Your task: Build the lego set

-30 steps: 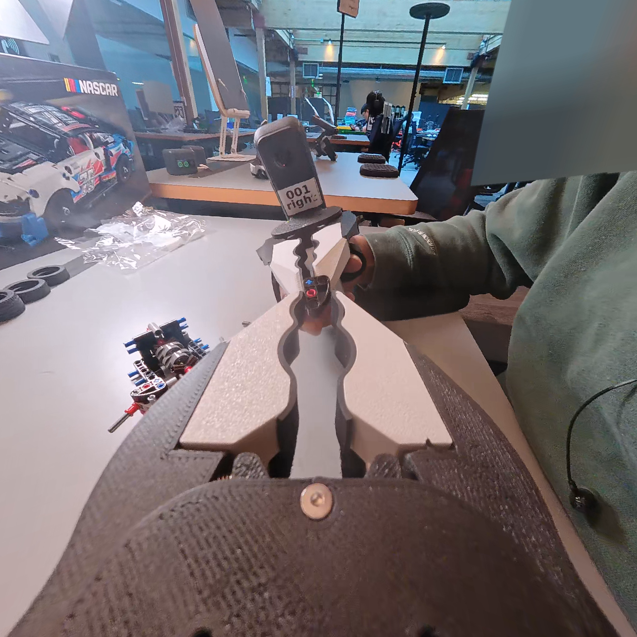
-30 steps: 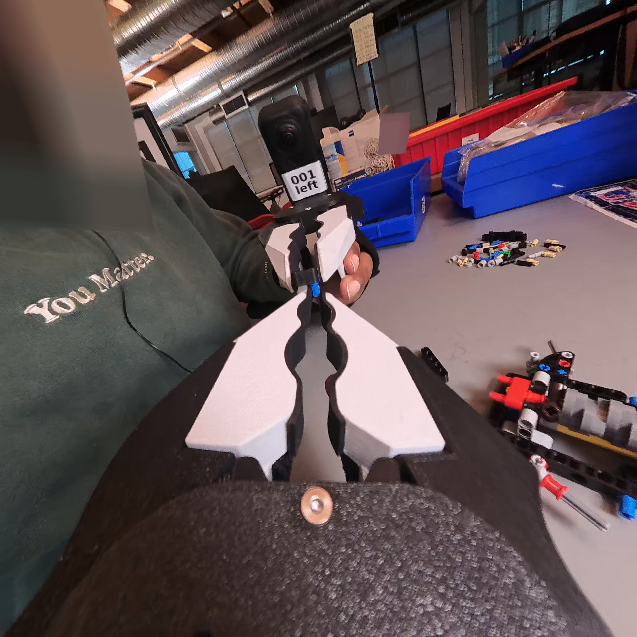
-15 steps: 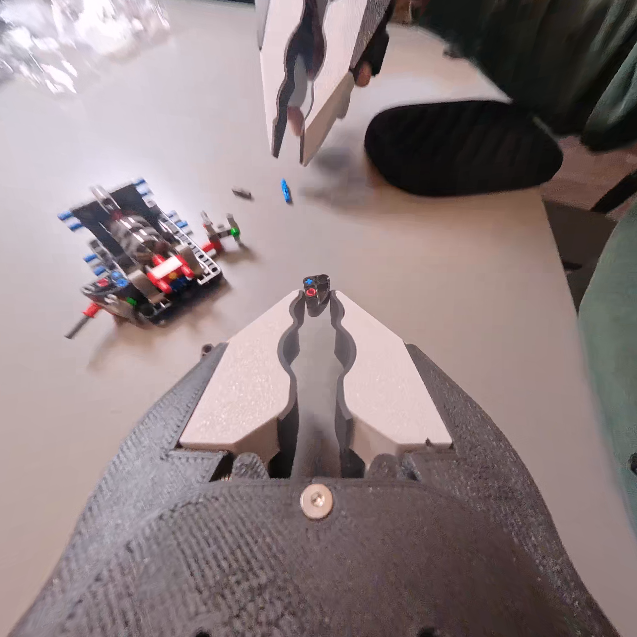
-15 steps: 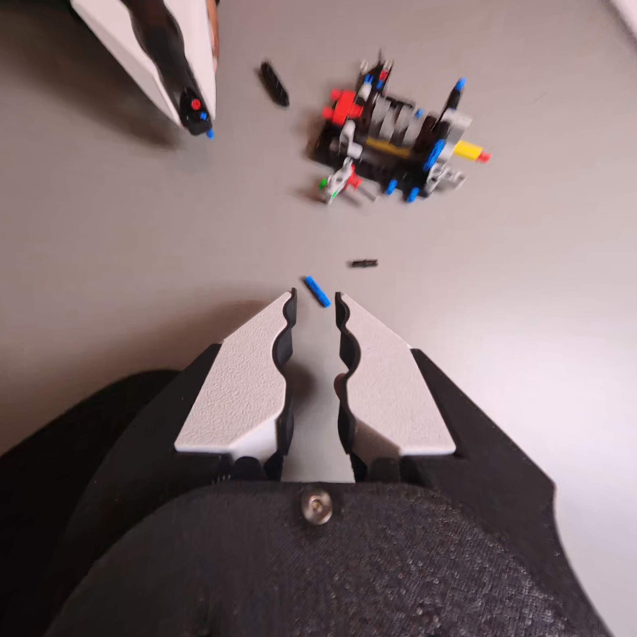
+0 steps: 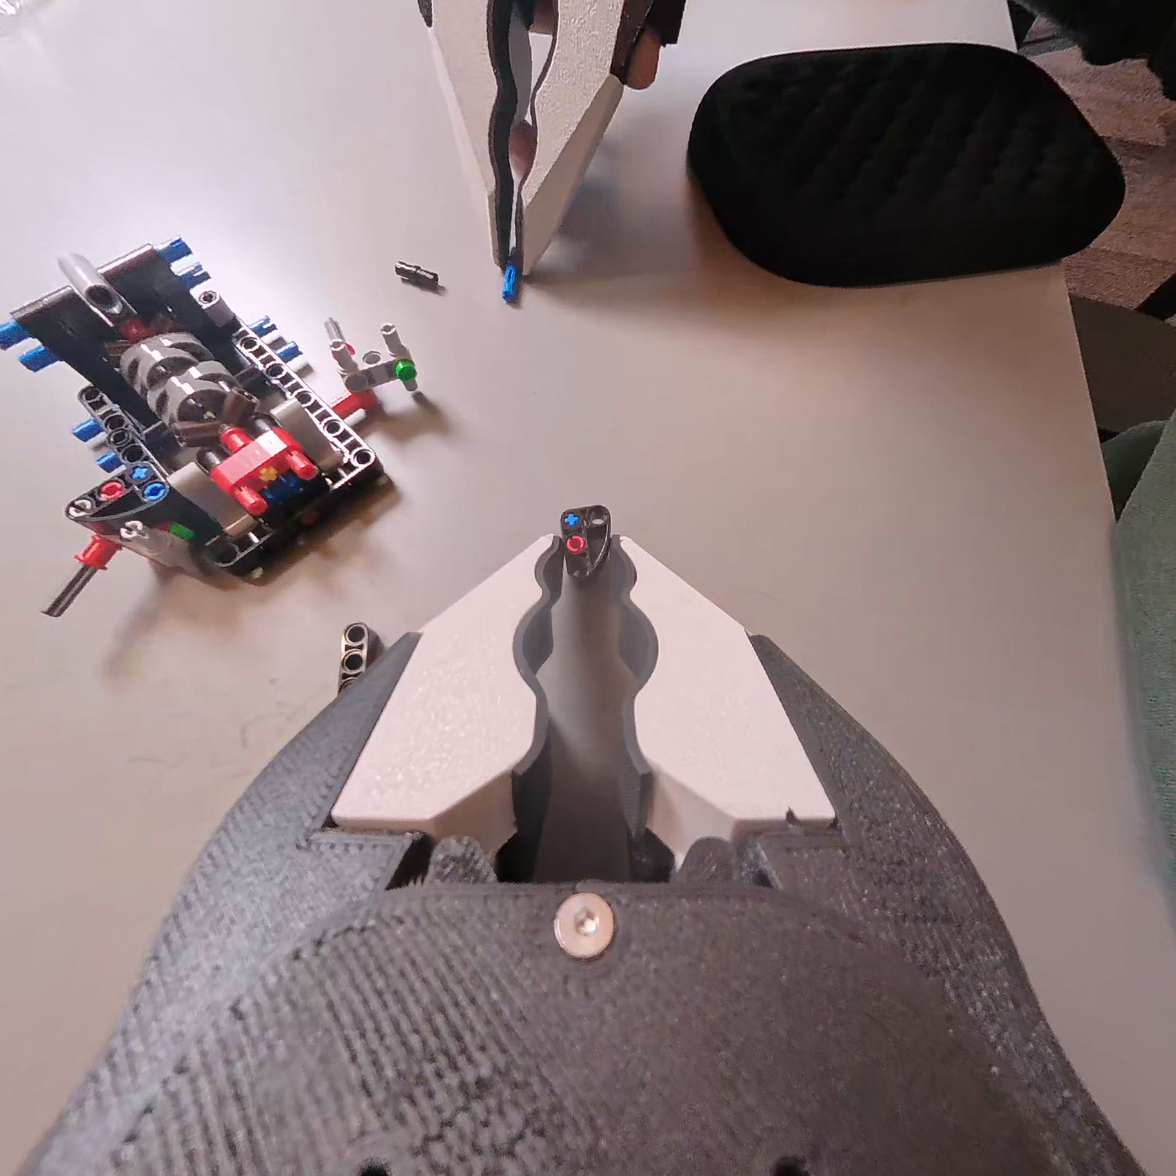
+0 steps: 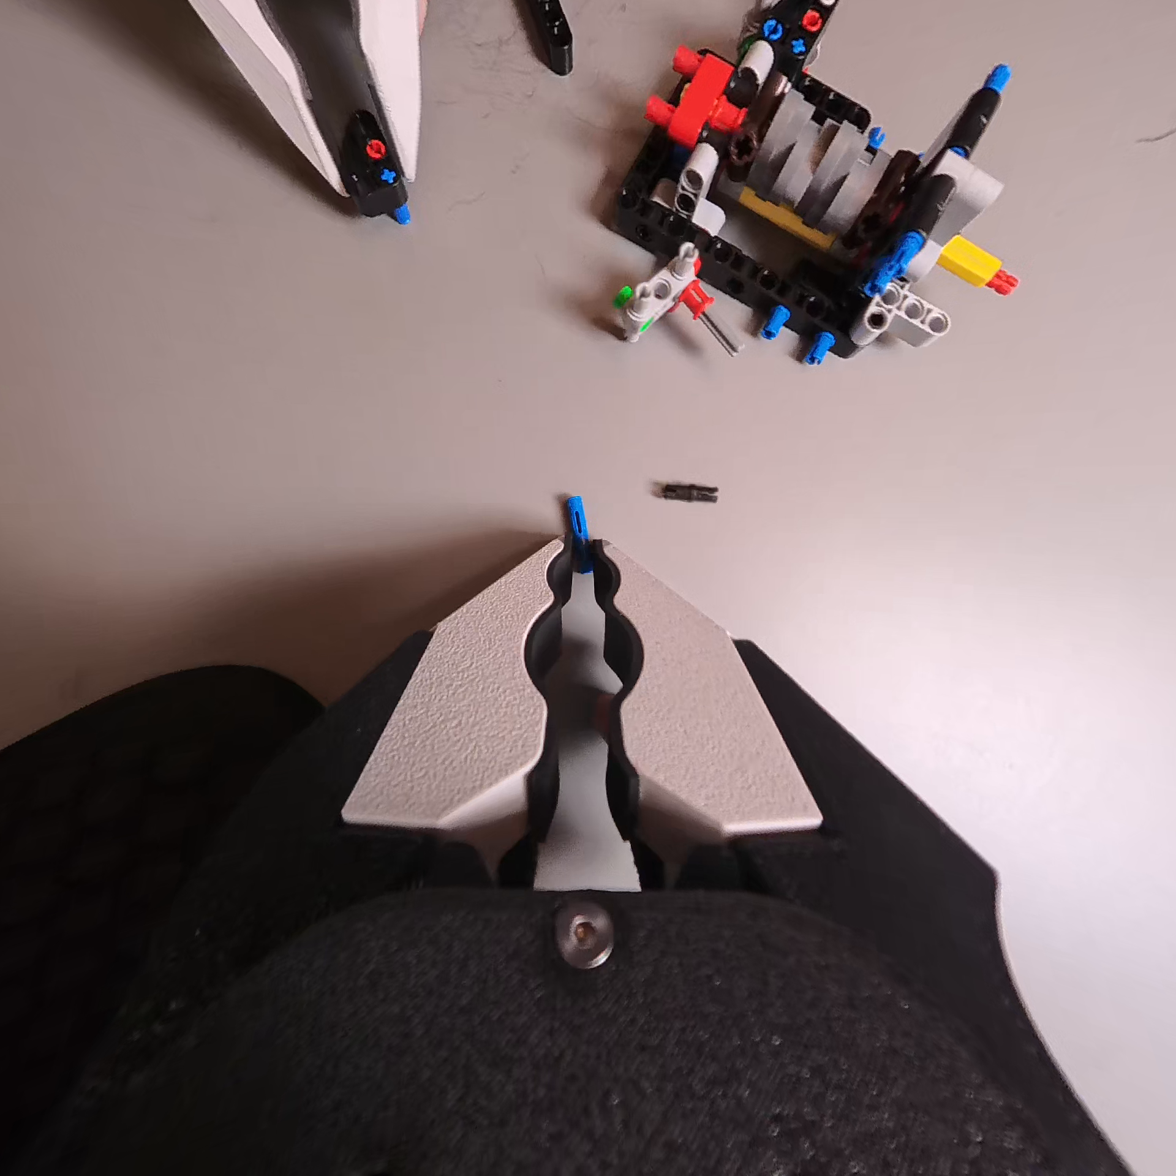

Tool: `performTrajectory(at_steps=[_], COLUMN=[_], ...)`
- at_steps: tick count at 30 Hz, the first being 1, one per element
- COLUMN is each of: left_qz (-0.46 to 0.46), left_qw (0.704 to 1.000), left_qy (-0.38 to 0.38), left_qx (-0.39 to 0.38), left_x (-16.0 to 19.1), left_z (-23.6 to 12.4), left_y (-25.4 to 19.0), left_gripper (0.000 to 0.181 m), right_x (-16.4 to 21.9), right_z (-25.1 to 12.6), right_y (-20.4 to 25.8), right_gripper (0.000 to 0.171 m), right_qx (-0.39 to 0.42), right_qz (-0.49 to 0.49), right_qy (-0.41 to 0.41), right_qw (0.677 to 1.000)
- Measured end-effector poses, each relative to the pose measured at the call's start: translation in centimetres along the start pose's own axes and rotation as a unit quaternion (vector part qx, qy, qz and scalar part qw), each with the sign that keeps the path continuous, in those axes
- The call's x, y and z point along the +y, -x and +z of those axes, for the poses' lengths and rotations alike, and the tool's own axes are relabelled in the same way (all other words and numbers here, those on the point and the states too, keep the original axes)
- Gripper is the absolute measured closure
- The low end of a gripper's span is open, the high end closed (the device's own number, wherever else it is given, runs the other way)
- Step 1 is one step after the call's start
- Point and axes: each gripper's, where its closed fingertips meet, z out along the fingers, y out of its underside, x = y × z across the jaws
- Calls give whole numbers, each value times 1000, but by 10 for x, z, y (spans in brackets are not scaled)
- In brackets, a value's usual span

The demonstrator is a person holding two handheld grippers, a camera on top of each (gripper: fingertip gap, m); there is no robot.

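My left gripper (image 5: 585,548) is shut on a small black lego piece (image 5: 584,539) with a blue and a red pin in it, held above the table. It also shows in the right wrist view (image 6: 375,184) at the top left. My right gripper (image 6: 580,548) is shut on a blue pin (image 6: 578,525) with its tips down at the table. It also shows in the left wrist view (image 5: 514,254), with the blue pin (image 5: 509,284) at its tip. The part-built lego assembly (image 5: 191,420) (image 6: 808,191) stands on the table apart from both grippers.
A small grey sub-assembly with a green pin (image 5: 375,369) (image 6: 662,296) lies beside the assembly. A loose black pin (image 5: 417,275) (image 6: 686,491) lies near the right gripper. A black beam (image 5: 354,646) (image 6: 552,38) lies by the left gripper. A black pad (image 5: 891,165) sits at the table edge. The left gripper's tips are roughly 12 centimeters from the right gripper's.
Both grippers came down from facing each other to point at the table. The right gripper was open over the blue pin lying on the table and has now shut on it.
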Motion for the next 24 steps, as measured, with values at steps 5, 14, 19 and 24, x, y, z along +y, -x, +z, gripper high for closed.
performTrajectory(at_steps=[5, 14, 19, 24], left_qz=[10, 17, 21, 32], left_qw=[1000, 1000, 1000, 999], left_qy=[1, 6, 8, 12], left_qx=[-1, -7, -15, -19], left_x=[0, 3, 4, 5], left_z=[0, 0, -1, -1], left_y=[-1, -1, 1, 0], left_gripper=[169, 169, 169, 167], right_x=[-24, -78, -81, -85], right_z=[4, 25, 33, 32], right_y=[18, 57, 60, 62], right_gripper=[169, 169, 169, 169], right_qx=[8, -3, -1, 8], right_qz=[-27, -77, -78, -77], right_qy=[-44, -109, -108, -115], right_qw=[999, 991, 991, 990])
